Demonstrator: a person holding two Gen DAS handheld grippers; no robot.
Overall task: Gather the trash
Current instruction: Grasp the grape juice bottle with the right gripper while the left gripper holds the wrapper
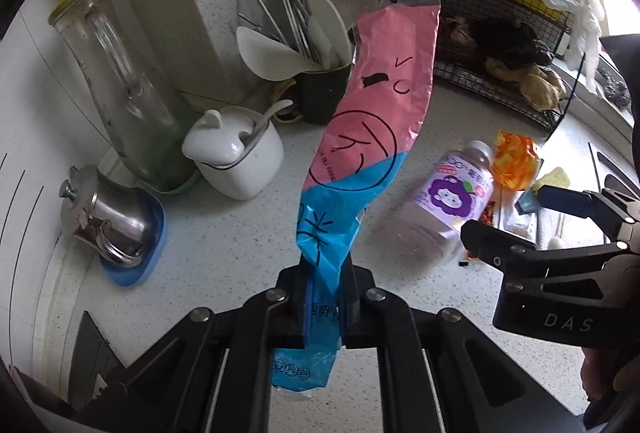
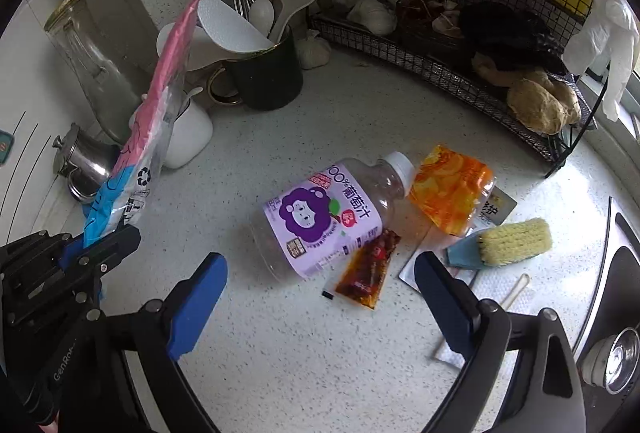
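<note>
My left gripper (image 1: 322, 273) is shut on a pink and blue plastic wrapper (image 1: 372, 121) and holds it upright above the counter; the wrapper also shows in the right wrist view (image 2: 160, 105). My right gripper (image 2: 320, 273) is open and empty, just in front of a purple-labelled juice bottle (image 2: 320, 217) that lies on its side. An orange snack wrapper (image 2: 452, 189) lies by the bottle's cap. A red sauce packet (image 2: 368, 269) lies in front of the bottle. The right gripper also shows in the left wrist view (image 1: 524, 217).
A dark utensil cup (image 2: 268, 73), a white lidded jar (image 1: 236, 157), a glass jug (image 1: 120, 85) and a steel pot (image 1: 108, 225) stand at the back left. A wire rack (image 2: 460, 45) holds food at the back right. A blue-handled brush (image 2: 504, 241) and a stove (image 2: 616, 313) lie right.
</note>
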